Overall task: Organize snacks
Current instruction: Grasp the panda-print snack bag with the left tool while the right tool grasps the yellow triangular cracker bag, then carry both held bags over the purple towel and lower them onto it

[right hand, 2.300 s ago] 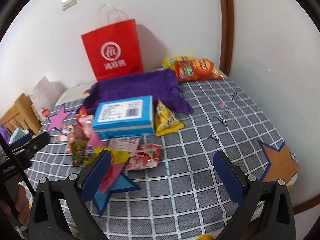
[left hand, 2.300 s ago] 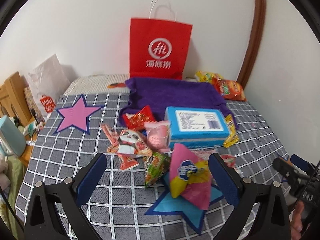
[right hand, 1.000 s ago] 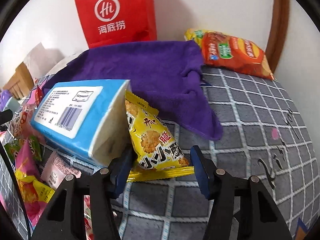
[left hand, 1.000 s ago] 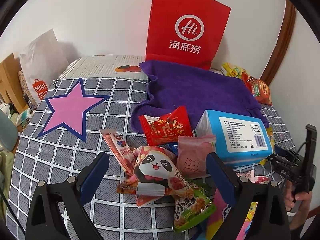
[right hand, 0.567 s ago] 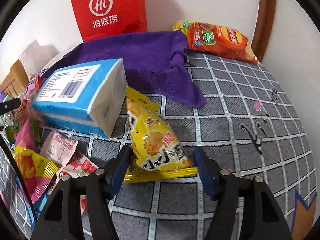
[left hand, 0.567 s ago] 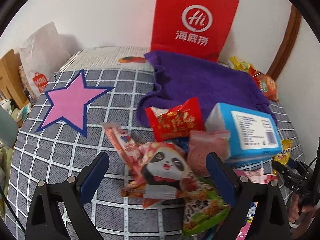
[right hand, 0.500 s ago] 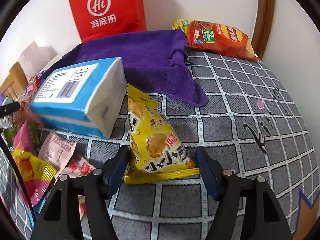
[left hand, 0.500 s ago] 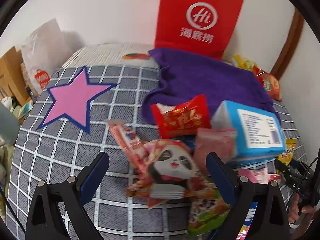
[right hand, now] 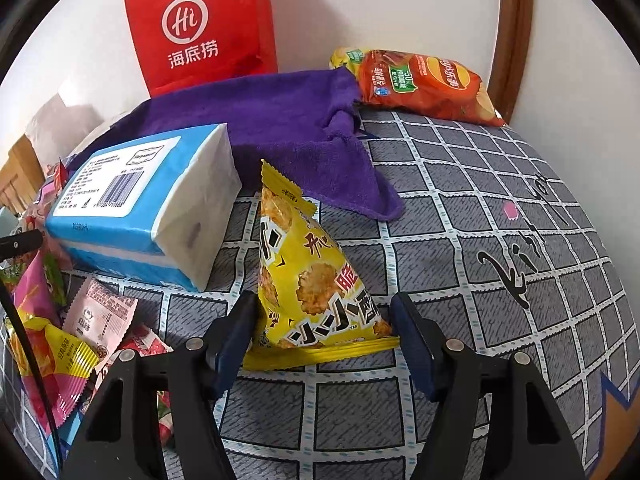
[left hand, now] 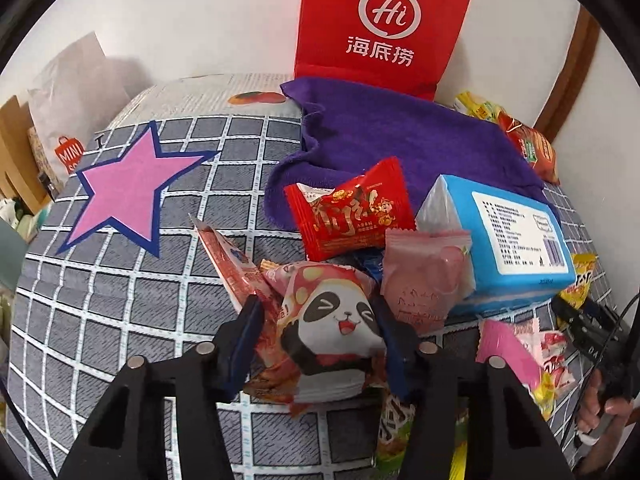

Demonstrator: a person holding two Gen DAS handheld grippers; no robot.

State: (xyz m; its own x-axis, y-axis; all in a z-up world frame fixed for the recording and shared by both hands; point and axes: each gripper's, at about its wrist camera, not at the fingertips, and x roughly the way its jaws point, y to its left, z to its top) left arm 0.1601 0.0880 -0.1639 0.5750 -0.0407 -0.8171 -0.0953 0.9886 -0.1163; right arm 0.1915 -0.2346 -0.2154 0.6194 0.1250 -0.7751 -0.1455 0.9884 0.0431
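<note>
Blue-padded left gripper (left hand: 320, 340) sits at lower centre of the left wrist view, jaws narrowed around the panda snack pack (left hand: 334, 324), both pads touching its sides. Best squeeze the puffy middle, lift straight up, avoid dragging the red stick pack (left hand: 236, 268) under it. Red paper bag (left hand: 380, 28) stands upper centre behind the purple towel (left hand: 400, 140); contents not visible.

Right wrist view: right gripper (right hand: 324, 340) at lower centre, jaws narrow around the yellow cracker pack (right hand: 308, 280) near its sealed bottom edge, pads touching or nearly so. Grip firmly above the crimp, lift clear of the blue tissue pack (right hand: 140, 208) just left. Bag interior hidden here too.
</note>
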